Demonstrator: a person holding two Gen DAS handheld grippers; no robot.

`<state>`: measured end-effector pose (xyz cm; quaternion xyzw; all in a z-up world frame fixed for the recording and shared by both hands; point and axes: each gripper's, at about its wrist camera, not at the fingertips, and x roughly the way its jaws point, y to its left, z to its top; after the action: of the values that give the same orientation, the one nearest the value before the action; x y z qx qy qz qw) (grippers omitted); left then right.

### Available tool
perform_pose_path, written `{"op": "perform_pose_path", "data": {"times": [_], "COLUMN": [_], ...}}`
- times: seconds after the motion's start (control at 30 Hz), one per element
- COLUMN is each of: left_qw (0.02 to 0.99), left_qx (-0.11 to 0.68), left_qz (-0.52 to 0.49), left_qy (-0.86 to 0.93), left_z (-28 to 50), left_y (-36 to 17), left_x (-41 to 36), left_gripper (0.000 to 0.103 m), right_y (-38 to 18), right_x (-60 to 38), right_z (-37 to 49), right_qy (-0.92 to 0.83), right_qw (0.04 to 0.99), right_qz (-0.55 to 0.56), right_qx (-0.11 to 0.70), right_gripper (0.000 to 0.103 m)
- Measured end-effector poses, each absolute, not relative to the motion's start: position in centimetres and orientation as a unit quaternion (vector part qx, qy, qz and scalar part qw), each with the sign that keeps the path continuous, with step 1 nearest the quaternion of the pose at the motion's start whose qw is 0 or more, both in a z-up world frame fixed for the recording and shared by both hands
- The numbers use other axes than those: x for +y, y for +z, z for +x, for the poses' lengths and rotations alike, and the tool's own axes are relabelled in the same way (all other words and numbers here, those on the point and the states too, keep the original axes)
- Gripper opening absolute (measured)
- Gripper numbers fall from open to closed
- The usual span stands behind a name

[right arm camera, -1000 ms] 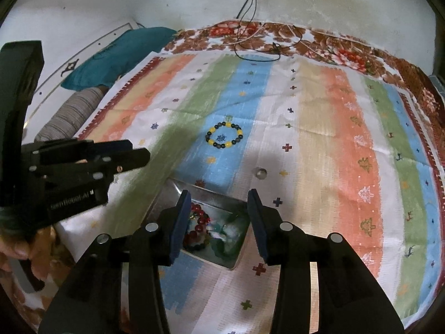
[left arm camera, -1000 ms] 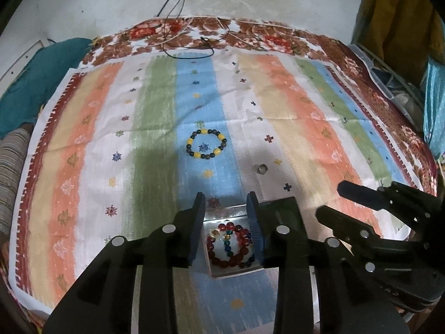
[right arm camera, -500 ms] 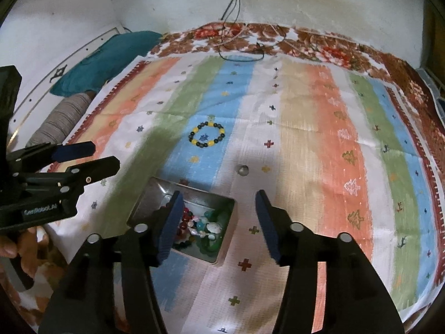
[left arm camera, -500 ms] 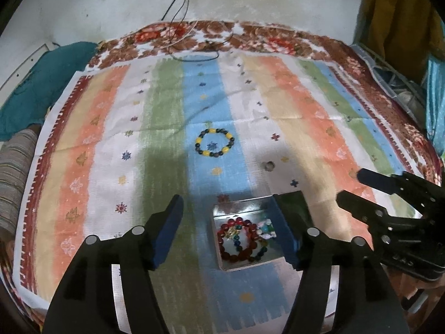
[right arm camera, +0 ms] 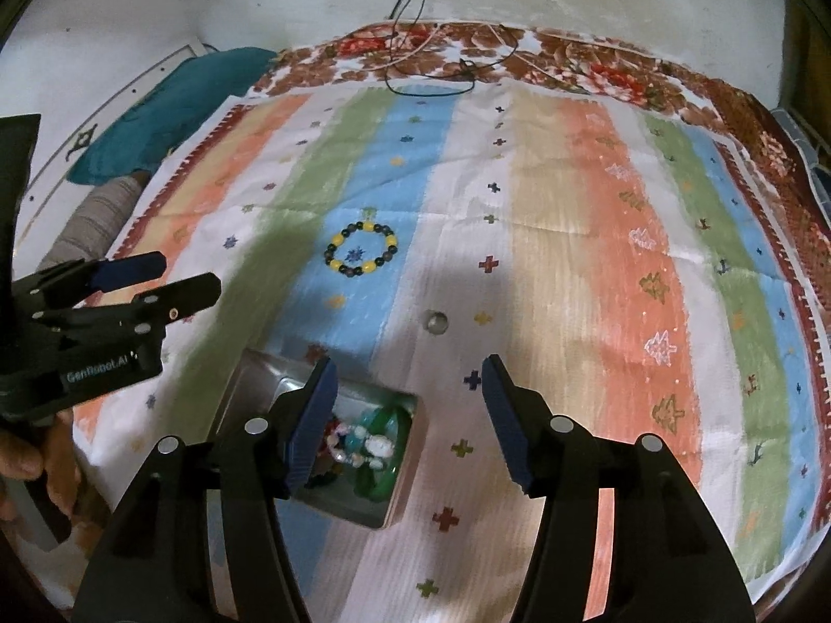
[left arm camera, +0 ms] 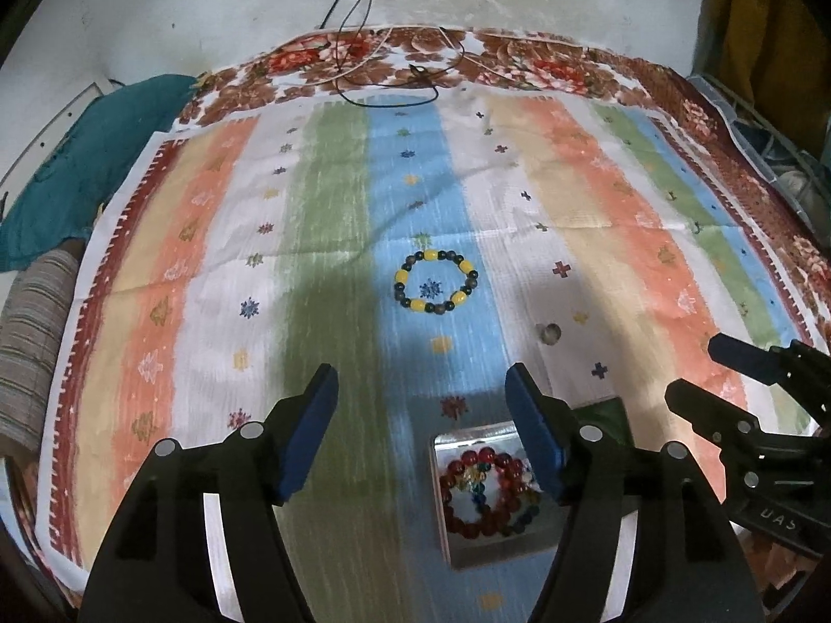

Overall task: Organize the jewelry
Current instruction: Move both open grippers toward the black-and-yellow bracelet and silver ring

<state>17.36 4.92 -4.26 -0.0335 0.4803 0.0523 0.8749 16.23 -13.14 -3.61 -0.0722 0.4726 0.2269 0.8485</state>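
Observation:
A small metal tin [left arm camera: 457, 550] [right arm camera: 249, 384] lies on the striped cloth and holds a red bead bracelet [left arm camera: 467, 519] and other beads. A yellow and dark bead bracelet [left arm camera: 435, 283] [right arm camera: 362, 256] lies on the blue stripe beyond it. A small ring [left arm camera: 549, 333] [right arm camera: 437, 322] lies to its right. My left gripper [left arm camera: 420, 431] is open and empty, above the tin's left side. My right gripper [right arm camera: 410, 415] is open and empty, above the tin's right edge. Each gripper shows in the other's view, the right [left arm camera: 727, 379] and the left [right arm camera: 161, 280].
The striped cloth [left arm camera: 571, 218] covers a bed with a floral border. Black and white cords [left arm camera: 394, 72] lie at the far edge by the wall. A teal pillow [left arm camera: 78, 176] and a striped bolster [left arm camera: 31, 342] lie at the left. Folded fabrics [left arm camera: 779, 176] sit at the right.
Both grippers have opened wide and drawn back from the tin. The left gripper has shifted left, so the tin now sits toward its right finger.

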Motion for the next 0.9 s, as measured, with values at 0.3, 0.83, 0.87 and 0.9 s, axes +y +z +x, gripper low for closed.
{"op": "perform_pose_path", "data": {"times": [0.3, 0.83, 0.87, 0.9], "left_qw": [0.863, 0.855, 0.855, 0.855], "left_qx": [0.498, 0.505, 0.506, 0.505], "left_qz": [-0.044, -0.068, -0.066, -0.066], "left_qy": [0.067, 0.092, 0.093, 0.096], "left_z": [20.2, 23.9, 24.1, 24.3], "left_y": [-6.3, -8.9, -9.1, -9.2], "left_x": [6.0, 7.7, 7.7, 7.9], "left_gripper": [0.07, 0.073, 0.073, 0.073], "right_y": [-6.1, -7.9, -8.0, -8.1], "right_x": [-12.4, -11.3, -11.2, -11.2], "right_z": [19.0, 22.1, 22.2, 22.3], "right_qy": [0.206, 0.205, 0.205, 0.205], "right_qw": [0.836, 0.823, 0.823, 0.822], "right_qz": [-0.08, -0.083, -0.082, -0.081], "right_qx": [0.502, 0.523, 0.524, 0.526], "right_gripper": [0.064, 0.068, 0.068, 0.068]}}
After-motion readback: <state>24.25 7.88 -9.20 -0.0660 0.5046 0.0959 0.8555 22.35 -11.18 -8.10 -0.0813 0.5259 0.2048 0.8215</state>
